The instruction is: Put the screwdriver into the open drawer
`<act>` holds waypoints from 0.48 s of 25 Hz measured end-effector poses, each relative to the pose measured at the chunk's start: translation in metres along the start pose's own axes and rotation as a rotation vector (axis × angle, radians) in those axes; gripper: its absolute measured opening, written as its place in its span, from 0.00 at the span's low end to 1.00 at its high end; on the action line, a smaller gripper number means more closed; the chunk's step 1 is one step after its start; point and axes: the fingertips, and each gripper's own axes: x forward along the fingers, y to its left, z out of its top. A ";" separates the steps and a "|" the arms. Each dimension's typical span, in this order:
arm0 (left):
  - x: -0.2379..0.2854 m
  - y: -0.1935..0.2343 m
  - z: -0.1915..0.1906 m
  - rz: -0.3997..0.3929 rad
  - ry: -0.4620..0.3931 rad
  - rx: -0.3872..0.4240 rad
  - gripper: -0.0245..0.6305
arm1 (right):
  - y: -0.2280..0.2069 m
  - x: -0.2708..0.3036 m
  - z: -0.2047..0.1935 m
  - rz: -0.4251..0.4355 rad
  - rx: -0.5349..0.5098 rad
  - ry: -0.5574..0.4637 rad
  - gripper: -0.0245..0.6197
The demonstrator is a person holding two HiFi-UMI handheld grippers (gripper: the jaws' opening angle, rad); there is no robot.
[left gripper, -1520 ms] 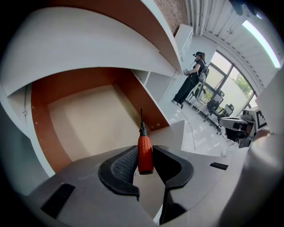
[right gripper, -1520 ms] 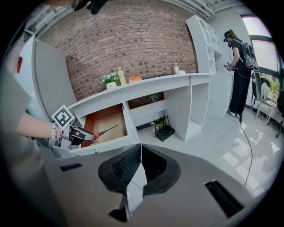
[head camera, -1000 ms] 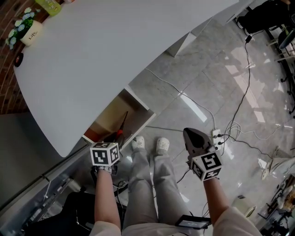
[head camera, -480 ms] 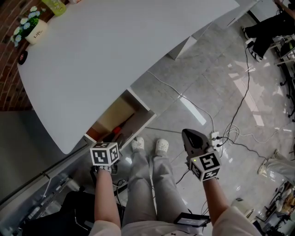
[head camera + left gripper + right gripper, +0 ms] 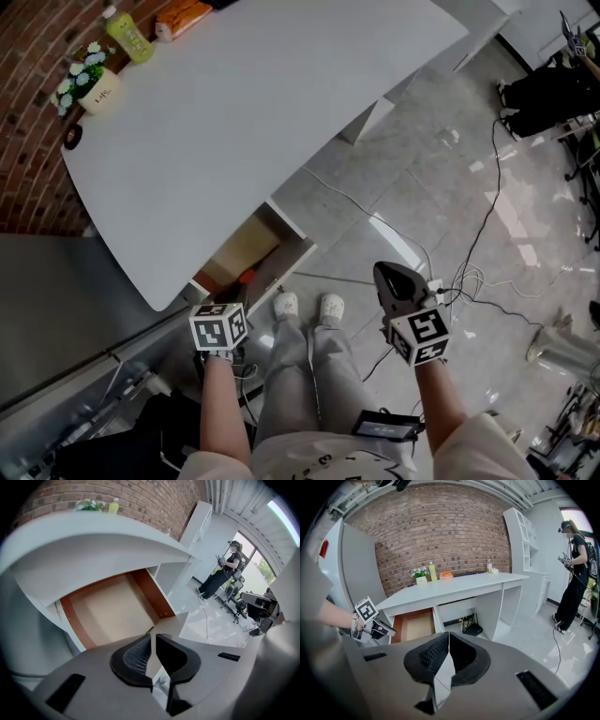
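Note:
The drawer [image 5: 246, 253] stands open under the white table [image 5: 262, 103]. In it the screwdriver's red handle [image 5: 247, 277] shows near the front edge; most of the shaft is hidden. In the left gripper view the drawer's wooden bottom [image 5: 112, 611] lies ahead, and a thin dark tip [image 5: 148, 630] peeks over the jaws. My left gripper [image 5: 229, 306] [image 5: 153, 637] hangs just in front of the drawer, its jaws closing to a narrow gap with nothing between them. My right gripper [image 5: 390, 277] [image 5: 449, 636] is shut and empty over the floor, to the right of the legs.
At the table's far edge stand a potted plant [image 5: 89, 84], a green bottle [image 5: 128, 36] and an orange pack [image 5: 181, 14]. Cables and a power strip [image 5: 439, 281] lie on the floor. White shoes [image 5: 305, 305] sit below the drawer. A person [image 5: 576, 573] stands at the right.
Both grippers have risen a little. A second ago the screwdriver's dark shaft showed in the drawer; now only the red handle shows. More of the table's far edge is in view.

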 end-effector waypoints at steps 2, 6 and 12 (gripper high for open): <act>-0.013 -0.006 0.011 0.002 -0.015 0.022 0.06 | -0.001 -0.008 0.012 -0.004 -0.014 -0.006 0.07; -0.041 -0.023 0.041 -0.021 -0.062 0.029 0.05 | -0.007 -0.025 0.043 -0.020 -0.041 -0.032 0.07; -0.084 -0.036 0.081 -0.013 -0.155 0.077 0.05 | -0.006 -0.052 0.084 -0.035 -0.068 -0.090 0.07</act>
